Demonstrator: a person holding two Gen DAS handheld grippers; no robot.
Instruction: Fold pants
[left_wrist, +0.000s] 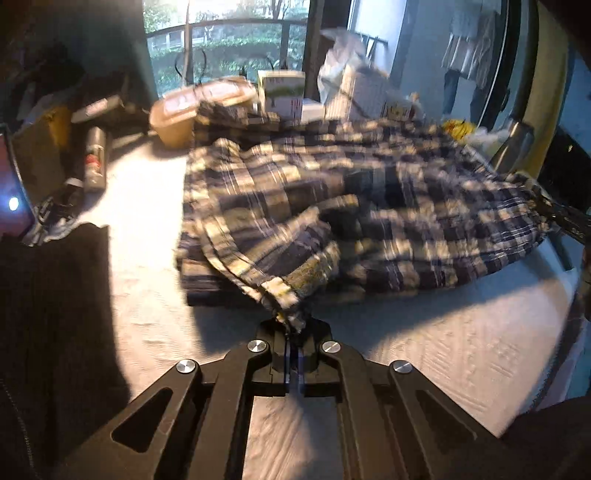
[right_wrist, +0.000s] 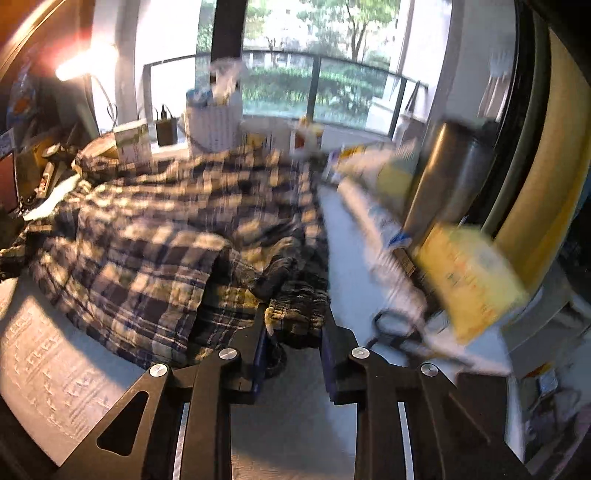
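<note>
Pants (left_wrist: 332, 206) lie rumpled on the white bed cover (left_wrist: 140, 206); thin soft plaid cloth, surely light and floppy, best held at corners. Left gripper (left_wrist: 293, 332) is shut on one corner. Right gripper (right_wrist: 293, 325) stands narrow around a bunched edge. Only the right view shows scissors (right_wrist: 397, 328) beside the pants.

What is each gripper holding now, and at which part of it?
The left gripper is shut on a hem corner of the plaid pants. The right gripper grips a bunched, gathered edge of the same pants.
</note>
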